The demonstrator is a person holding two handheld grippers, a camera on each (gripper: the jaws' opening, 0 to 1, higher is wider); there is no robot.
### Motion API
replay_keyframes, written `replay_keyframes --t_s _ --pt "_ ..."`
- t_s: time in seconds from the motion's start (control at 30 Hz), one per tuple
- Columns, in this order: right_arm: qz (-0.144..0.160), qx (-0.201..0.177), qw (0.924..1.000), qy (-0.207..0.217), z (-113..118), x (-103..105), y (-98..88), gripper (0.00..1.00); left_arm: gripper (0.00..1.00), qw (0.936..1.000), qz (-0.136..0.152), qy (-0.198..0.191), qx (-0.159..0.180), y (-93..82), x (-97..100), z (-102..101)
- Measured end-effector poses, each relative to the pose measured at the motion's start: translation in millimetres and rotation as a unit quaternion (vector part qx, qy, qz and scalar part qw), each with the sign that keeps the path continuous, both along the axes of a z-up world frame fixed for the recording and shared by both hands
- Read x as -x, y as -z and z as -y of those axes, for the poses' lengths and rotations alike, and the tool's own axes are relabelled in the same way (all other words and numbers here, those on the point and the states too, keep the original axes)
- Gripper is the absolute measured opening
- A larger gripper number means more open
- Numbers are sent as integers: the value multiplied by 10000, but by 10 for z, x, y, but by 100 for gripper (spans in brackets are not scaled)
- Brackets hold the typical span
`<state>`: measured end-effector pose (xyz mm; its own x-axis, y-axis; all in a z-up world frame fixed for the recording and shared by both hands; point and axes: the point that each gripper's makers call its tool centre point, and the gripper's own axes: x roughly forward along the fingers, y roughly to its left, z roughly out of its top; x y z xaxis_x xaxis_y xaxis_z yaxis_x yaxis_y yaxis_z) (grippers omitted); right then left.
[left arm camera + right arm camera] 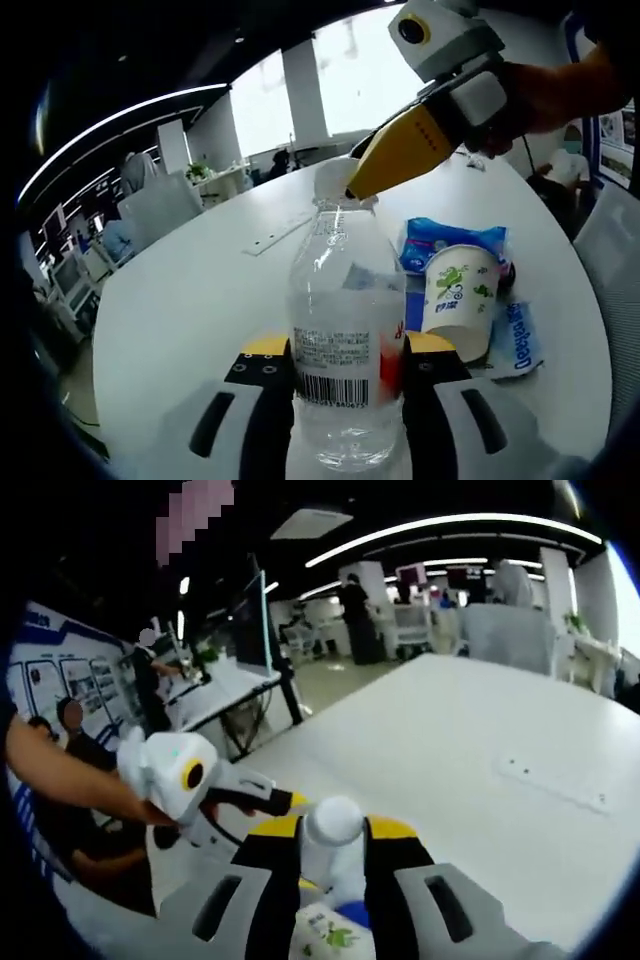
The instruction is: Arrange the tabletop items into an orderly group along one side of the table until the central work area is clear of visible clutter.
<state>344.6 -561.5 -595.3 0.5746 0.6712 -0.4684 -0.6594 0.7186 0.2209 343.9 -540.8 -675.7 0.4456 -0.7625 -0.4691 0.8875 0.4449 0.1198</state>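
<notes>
Gripping bottle (345,340), both tools; open table (200,290) beyond

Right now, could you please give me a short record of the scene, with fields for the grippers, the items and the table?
left gripper: shut on the body of the clear water bottle, held upright
right gripper: jaws around the bottle's white cap
paper cup: upright, green print, just right of the bottle in the left gripper view
blue packets: lying flat behind and beside the cup
table: white, with a flat white strip lying on it
background: open office, desks, people
</notes>
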Motion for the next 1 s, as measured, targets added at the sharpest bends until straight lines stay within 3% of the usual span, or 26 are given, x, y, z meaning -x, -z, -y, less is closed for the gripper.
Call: replay_keyframes --t_s 0.33,0.73,1.0 --pt "148 101 9997 -138 -117 59 -86 18 40 9999 -32 -32 93 -15 13 -53" --pt "349 156 9974 -606 -483 207 -156 18 40 9998 -187 -52 47 -16 77 -245" --pt "424 181 9963 -725 -589 256 -143 18 40 9996 -231 -145 71 -7 113 -319"
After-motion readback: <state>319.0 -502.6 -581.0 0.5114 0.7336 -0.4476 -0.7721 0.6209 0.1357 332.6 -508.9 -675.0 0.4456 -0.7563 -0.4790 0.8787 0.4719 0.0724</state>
